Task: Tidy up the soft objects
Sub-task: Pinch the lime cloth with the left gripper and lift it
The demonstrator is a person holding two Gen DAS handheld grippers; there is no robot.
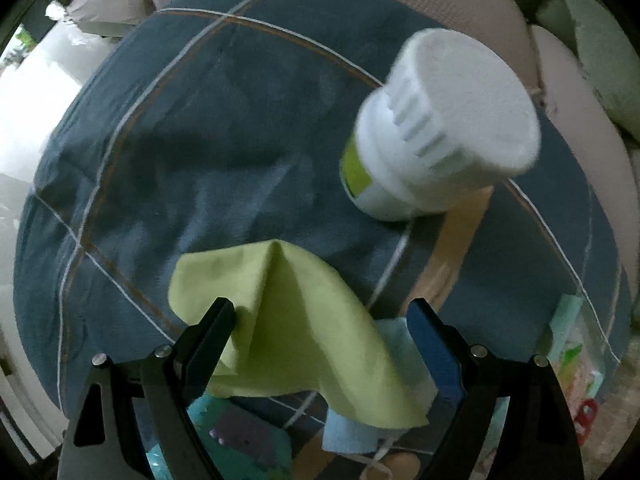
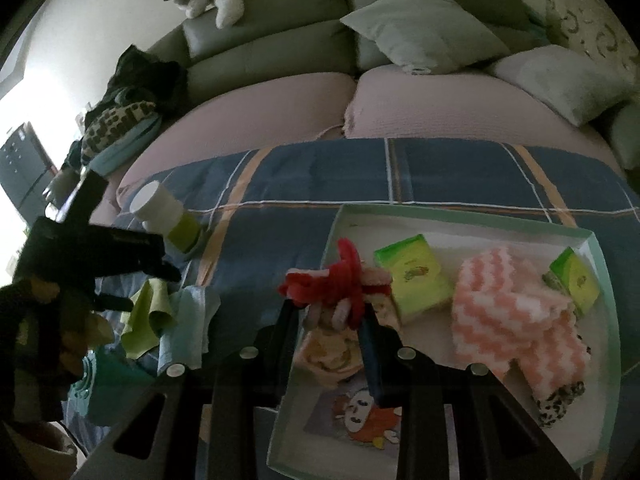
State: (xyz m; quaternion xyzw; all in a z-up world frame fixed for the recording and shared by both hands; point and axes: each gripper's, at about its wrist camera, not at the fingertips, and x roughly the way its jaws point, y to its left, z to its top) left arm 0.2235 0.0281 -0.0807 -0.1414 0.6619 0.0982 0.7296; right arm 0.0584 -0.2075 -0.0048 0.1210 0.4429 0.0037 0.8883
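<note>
Lime-green, thin and smooth, a crumpled microfibre cloth (image 1: 296, 328) is seen lying in soft folds on the blue plaid quilt (image 1: 208, 128), overlapping a pale blue textured cloth (image 1: 396, 344) beside it. The left tongs (image 1: 320, 312) are held spread wide directly above these cloths, one black finger just at the green cloth's edge, nothing being gripped. Further along the quilt, a white ribbed-cap plastic bottle with a green label (image 1: 432, 128) is seen lying on its side.

In the right wrist view, the right tongs (image 2: 332, 308) are seen narrowed onto a red fuzzy soft item (image 2: 340, 276), bundled with pale, rounded parts; what it is exactly cannot be told. It is held at the near-left corner of a shallow mint-edged cardboard tray (image 2: 600, 280) resting on the quilt. Inside the tray, a pink-and-white zigzag fleecy cloth (image 2: 516, 320) is draped near the right side, between two glossy green tissue packets (image 2: 416, 276). A cartoon print (image 2: 364, 420) is visible on the tray's floor.
</note>
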